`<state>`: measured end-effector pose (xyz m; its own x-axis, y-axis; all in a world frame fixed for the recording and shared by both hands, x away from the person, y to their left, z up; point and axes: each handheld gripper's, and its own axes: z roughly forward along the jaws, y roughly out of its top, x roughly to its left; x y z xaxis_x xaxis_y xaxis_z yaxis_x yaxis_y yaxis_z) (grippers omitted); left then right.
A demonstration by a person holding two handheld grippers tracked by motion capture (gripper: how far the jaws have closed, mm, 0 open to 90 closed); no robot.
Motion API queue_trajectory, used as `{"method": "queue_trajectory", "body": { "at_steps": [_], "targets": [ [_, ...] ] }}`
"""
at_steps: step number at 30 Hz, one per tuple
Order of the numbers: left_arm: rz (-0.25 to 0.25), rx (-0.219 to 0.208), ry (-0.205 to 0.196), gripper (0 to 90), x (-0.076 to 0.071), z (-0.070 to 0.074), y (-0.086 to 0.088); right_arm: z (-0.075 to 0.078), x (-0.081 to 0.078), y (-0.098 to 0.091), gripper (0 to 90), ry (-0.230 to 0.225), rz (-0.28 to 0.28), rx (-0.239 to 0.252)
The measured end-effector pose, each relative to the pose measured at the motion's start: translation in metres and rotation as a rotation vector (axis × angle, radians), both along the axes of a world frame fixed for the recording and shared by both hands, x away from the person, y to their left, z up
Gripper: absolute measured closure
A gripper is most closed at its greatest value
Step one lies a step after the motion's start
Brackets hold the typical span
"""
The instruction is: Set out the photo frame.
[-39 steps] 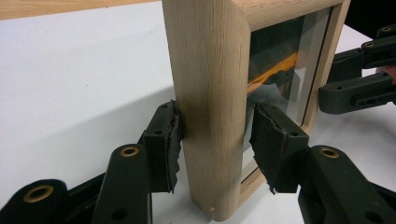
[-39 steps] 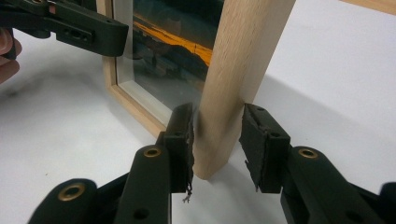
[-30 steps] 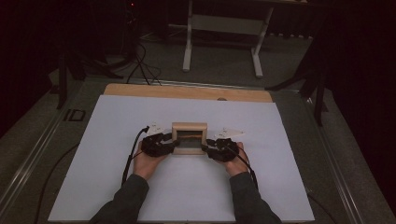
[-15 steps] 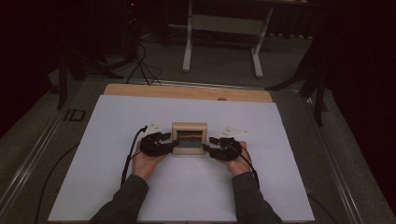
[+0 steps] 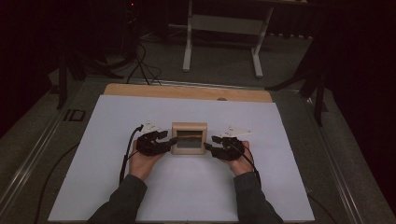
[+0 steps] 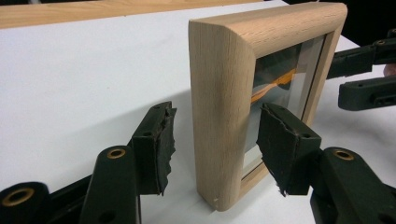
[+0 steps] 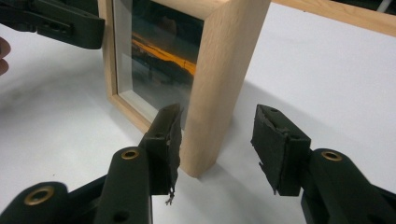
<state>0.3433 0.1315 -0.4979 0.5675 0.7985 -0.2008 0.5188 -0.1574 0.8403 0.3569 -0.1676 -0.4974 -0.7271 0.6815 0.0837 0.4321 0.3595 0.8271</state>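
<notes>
A small light-wood picture frame [image 5: 189, 125] with a dark picture with an orange streak behind glass stands upright mid-table. My left gripper [image 5: 173, 140] straddles its left side. In the left gripper view [image 6: 215, 140] the frame's side post [image 6: 219, 116] stands between the pads [image 6: 161, 140] with a gap on the back side. My right gripper [image 5: 208, 143] straddles the right side; in the right gripper view [image 7: 217, 135] the outer pad [image 7: 275, 144] is clear of the wood [image 7: 219, 84]. Both sets of jaws have just been opening, and neither presses on the frame.
A white sheet [image 5: 116, 186] covers the table, with a bare wooden strip [image 5: 187, 92] along its far edge. Beyond the table, a metal stand [image 5: 224, 23] and cables [image 5: 140, 60] are on the dark floor. A person's hands and dark sleeves come in from the bottom.
Both grippers' jaws stand a little wider around the frame's sides than before. The hands and the frame have stayed where they were.
</notes>
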Motion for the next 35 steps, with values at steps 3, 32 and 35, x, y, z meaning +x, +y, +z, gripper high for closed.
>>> {"method": "queue_trajectory", "body": {
  "at_steps": [3,32,35],
  "targets": [
    [-0.002,0.002,-0.007,45.8,-0.003,0.004,0.004,0.002,0.000,-0.002,51.4,-0.005,-0.004,0.006],
    [-0.001,0.020,0.008,45.8,-0.027,0.021,0.037,0.019,-0.006,-0.021,50.0,-0.036,-0.021,0.006],
    [0.032,0.032,0.012,46.3,-0.029,0.017,0.045,0.019,-0.005,-0.023,49.9,-0.036,-0.024,0.008]
  ]
}}
